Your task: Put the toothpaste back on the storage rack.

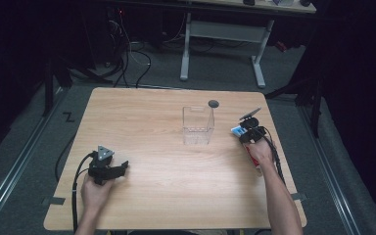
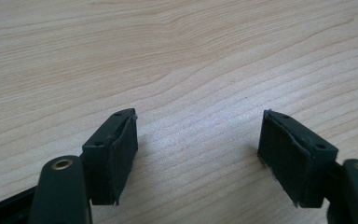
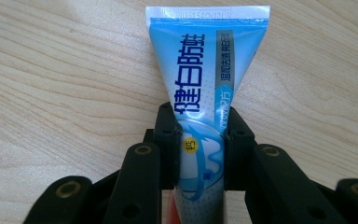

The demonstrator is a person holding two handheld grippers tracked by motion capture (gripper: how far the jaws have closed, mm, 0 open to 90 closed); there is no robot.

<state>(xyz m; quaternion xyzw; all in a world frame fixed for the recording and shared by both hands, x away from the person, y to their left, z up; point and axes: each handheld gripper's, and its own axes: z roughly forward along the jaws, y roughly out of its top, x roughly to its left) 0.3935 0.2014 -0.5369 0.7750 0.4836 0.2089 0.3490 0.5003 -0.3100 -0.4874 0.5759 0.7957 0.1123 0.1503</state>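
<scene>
1. Right now the right gripper (image 3: 199, 140) is clamped on a light-blue plastic toothpaste tube (image 3: 204, 84) printed with dark-blue characters and a small yellow round mark; both black pads press the tube's sides about midway along its length.
2. Ahead of the jaws the tube widens to a flat white crimped end, which lies farthest from the gripper; behind them, toward the hand, it narrows, and a bit of red shows beneath the gripper body.
3. Seen from the high view, the same gripper (image 1: 248, 131) sits by the right edge of the pale wooden table (image 1: 166, 176), with the tube (image 1: 237, 130) lying flat on the wood and its white end poking out to the gripper's left.
4. Just beside that white end, further left, stands a clear square plastic container (image 1: 198, 125), upright and open at the top, apart from the tube.
5. Beyond the container, farther from the person, a small dark round disc (image 1: 213, 103) lies on the table.
6. A thin dark stick-like piece (image 1: 250, 114) lies just beyond the right gripper; what it is cannot be told.
7. Well apart, near the table's left front, the left gripper (image 1: 120, 168) rests low over bare wood, its jaws standing wide with nothing between the pads (image 2: 121, 154).
</scene>
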